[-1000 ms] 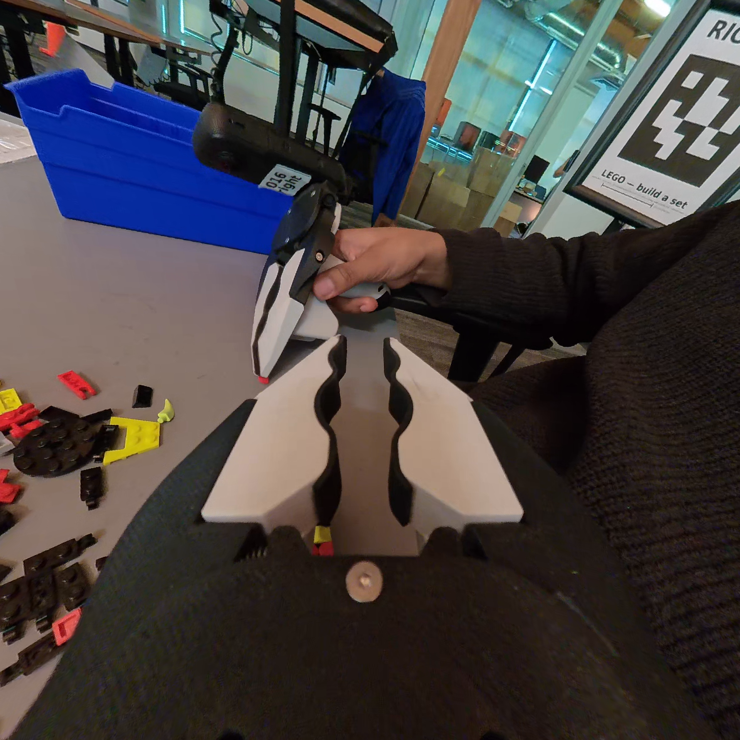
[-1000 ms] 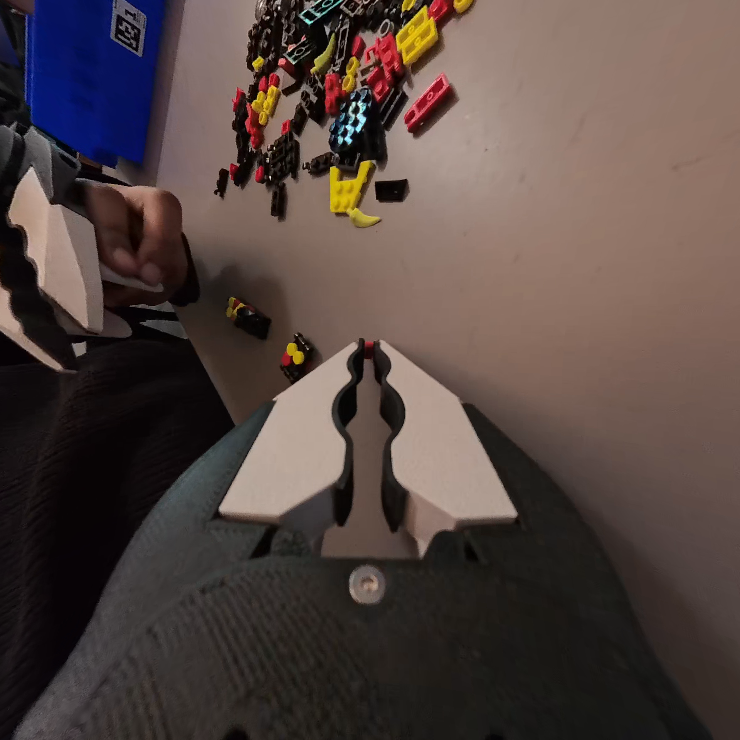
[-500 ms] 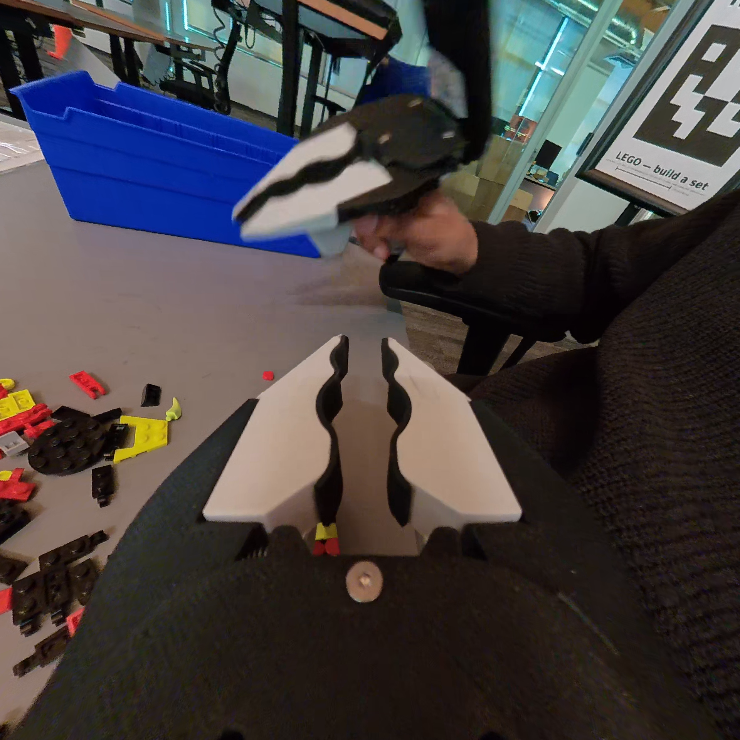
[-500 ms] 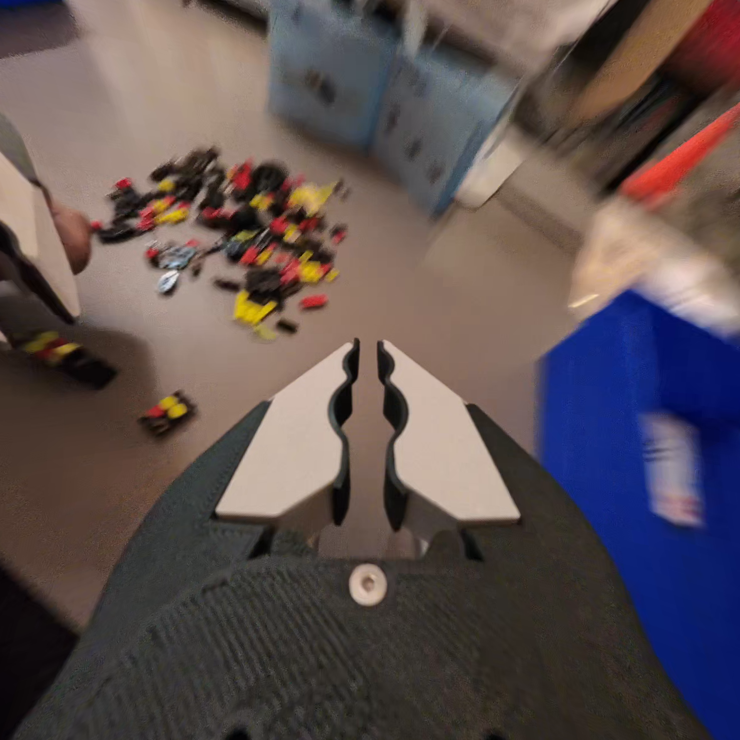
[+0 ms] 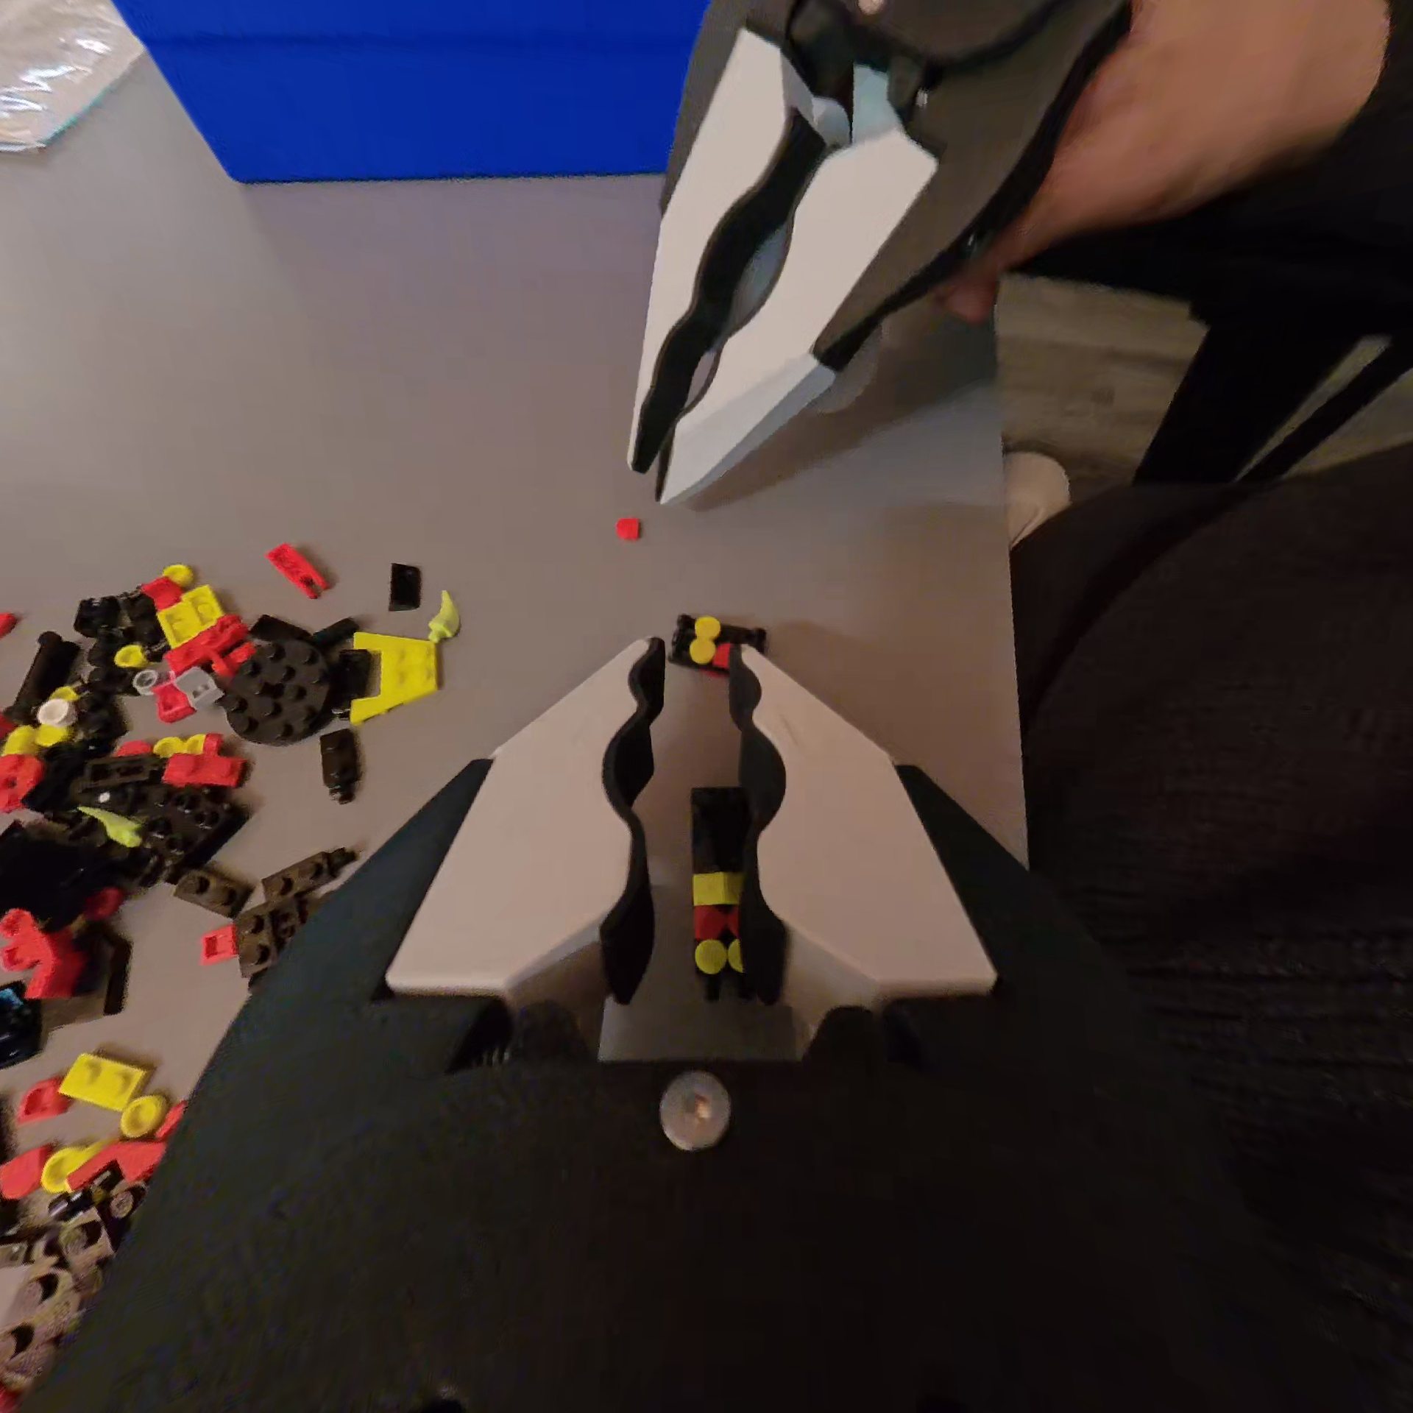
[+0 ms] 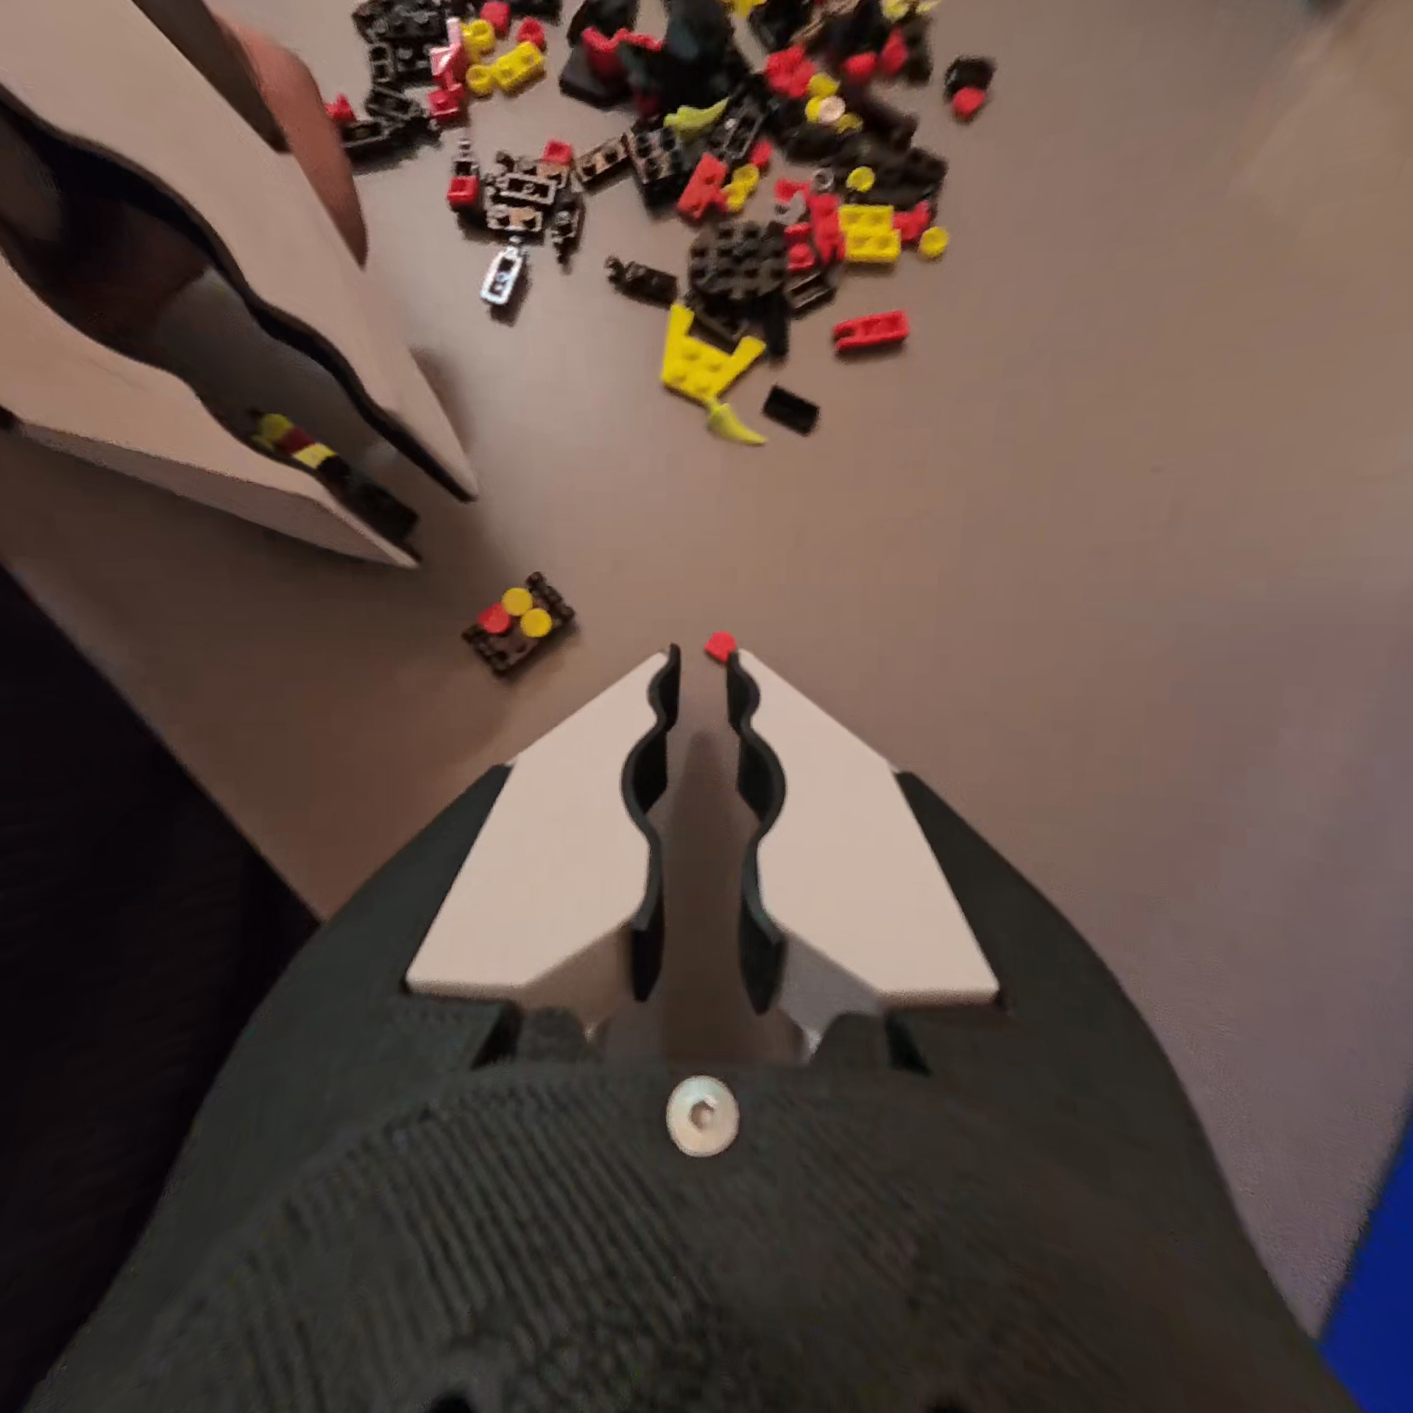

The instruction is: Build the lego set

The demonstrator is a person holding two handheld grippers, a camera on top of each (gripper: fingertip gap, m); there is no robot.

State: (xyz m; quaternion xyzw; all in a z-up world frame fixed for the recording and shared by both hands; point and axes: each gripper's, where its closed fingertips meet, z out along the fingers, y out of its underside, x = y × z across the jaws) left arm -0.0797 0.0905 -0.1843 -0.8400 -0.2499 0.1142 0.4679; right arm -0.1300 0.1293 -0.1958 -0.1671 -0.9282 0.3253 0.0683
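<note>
Grey surface (image 6: 1070,535) w/ blue bin (image 5: 428,92) at far edge. Loose lego pile (image 6: 726,176) spread across it, black/red/yellow bits. Left claw (image 5: 696,657): fingers apart, a black-yellow-red sub-build (image 5: 719,894) lying between them, against one finger; can't tell if pinched. Right claw (image 6: 700,661): fingers apart, empty, tips just short of a tiny red stud piece (image 6: 719,646). Small black plate w/ yellow and red studs (image 6: 520,623) sits near. Red piece: light, rigid, slick, prob. skitters; pinch at opposite side walls w/ tips only.
</note>
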